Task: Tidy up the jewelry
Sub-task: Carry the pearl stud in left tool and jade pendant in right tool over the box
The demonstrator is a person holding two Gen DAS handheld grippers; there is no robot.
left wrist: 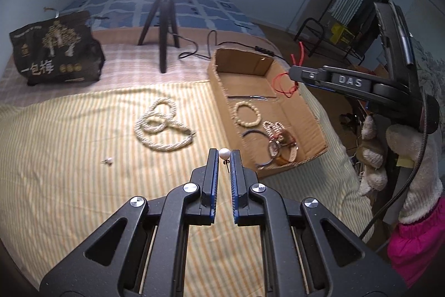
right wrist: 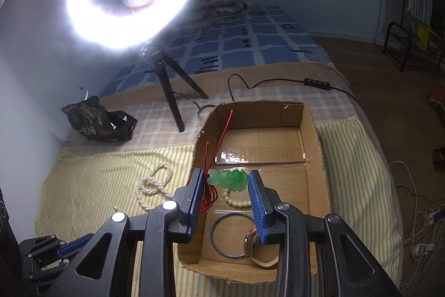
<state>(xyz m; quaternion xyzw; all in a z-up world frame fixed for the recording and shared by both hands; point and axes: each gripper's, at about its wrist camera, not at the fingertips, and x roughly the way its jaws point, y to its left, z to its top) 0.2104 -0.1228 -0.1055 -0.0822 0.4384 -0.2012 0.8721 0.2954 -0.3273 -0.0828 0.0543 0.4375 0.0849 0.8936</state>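
Pinching a pearl earring [left wrist: 224, 154] at their very tips, the left tongs [left wrist: 223, 157] hover beside the cardboard box [left wrist: 311, 113] (grip looks marginal); it could slip onto the bed. Right tongs [right wrist: 225, 181] clamp a green pendant [right wrist: 229, 180] over the box.

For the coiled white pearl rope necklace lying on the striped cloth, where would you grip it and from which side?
On the coiled white pearl rope necklace, probably pinch across one strand of the outer loop nearest the camera, from straight above. It lies flat on the yellow striped cloth, and that stretch lies clear of the crossings.
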